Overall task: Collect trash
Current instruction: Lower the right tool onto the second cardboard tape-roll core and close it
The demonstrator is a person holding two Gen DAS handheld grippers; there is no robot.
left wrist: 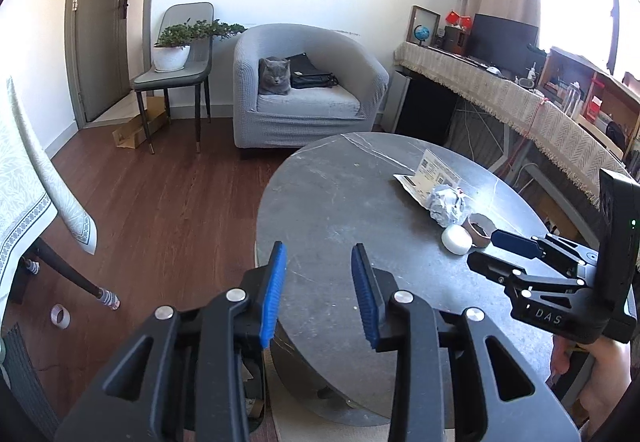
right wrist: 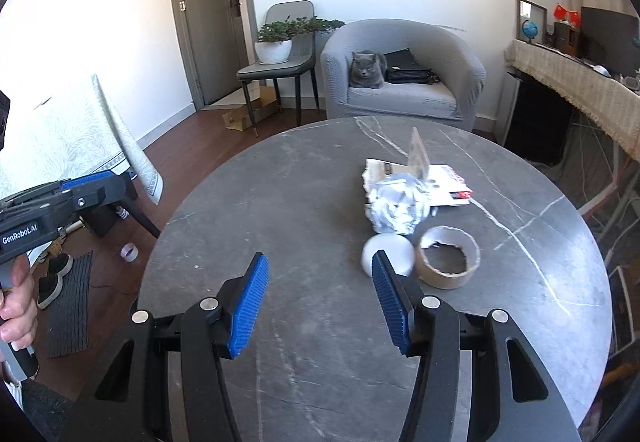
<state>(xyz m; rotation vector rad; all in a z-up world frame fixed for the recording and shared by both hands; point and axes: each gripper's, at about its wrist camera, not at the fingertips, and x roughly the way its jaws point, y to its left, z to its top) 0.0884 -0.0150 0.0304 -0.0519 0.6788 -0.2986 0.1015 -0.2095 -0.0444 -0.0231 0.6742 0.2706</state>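
Marble table [right wrist: 280, 202], crumpled foil ball [right wrist: 398, 204], cardboard ring [right wrist: 448, 256]

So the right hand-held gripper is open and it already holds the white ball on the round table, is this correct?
Not quite. The right hand-held gripper is open, but holds nothing: in the right wrist view the white ball lies on the round table, beyond its fingers.

Daylight floods from the window [left wrist: 576, 2] at right, blown out; wall [right wrist: 80, 22] overexposed; fisheye bends edges; corners vignetted; focus sharp.
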